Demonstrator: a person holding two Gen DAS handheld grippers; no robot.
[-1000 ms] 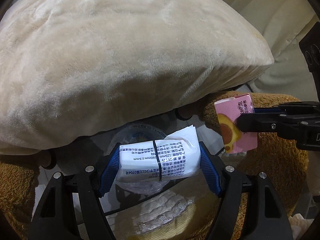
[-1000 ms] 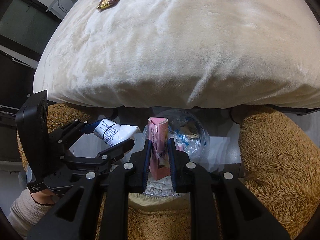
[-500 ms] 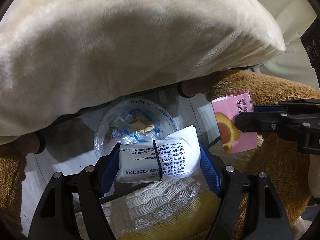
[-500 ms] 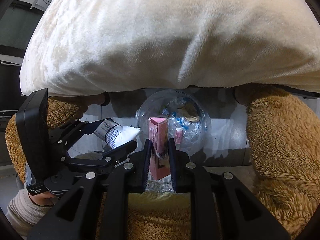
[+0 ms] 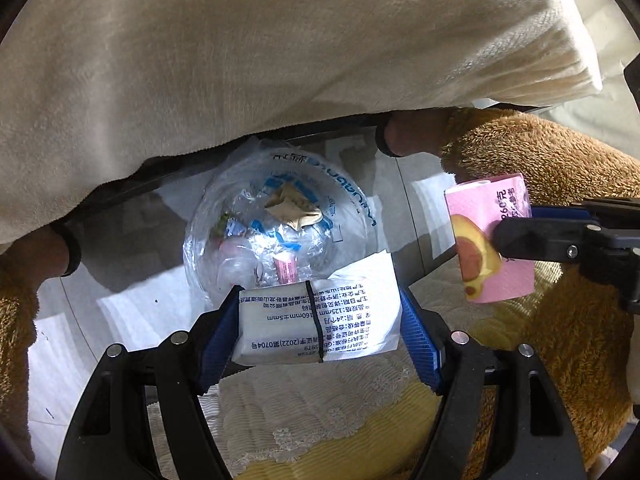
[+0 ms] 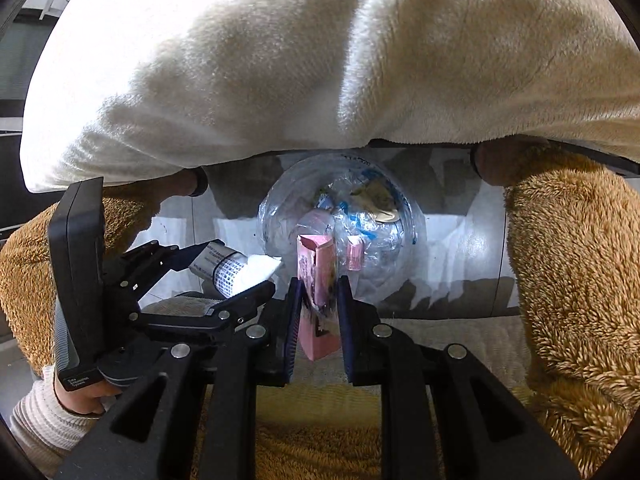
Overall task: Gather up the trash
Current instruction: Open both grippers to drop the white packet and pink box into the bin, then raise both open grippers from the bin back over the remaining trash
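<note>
A: Left to right, what is shown?

B: Left gripper [image 5: 320, 320] clamped on a white tissue packet [image 5: 316, 326]; below it, on the floor, the clear trash bag [image 5: 280, 232], already part-filled; right gripper [image 6: 318, 308] clenched on a pink carton [image 6: 316, 276], just beside the bag's mouth.

A: How is the drop best done?

B: Probably centre each item over the opening; clear the overhanging cream blanket [image 5: 260, 48]; release one at a time, so neither catches the rim.

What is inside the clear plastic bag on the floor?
Inside the clear plastic bag lie a crumpled tan wrapper, a small pink packet and other wrappers. Its bottom is hidden by glare and folds.
</note>
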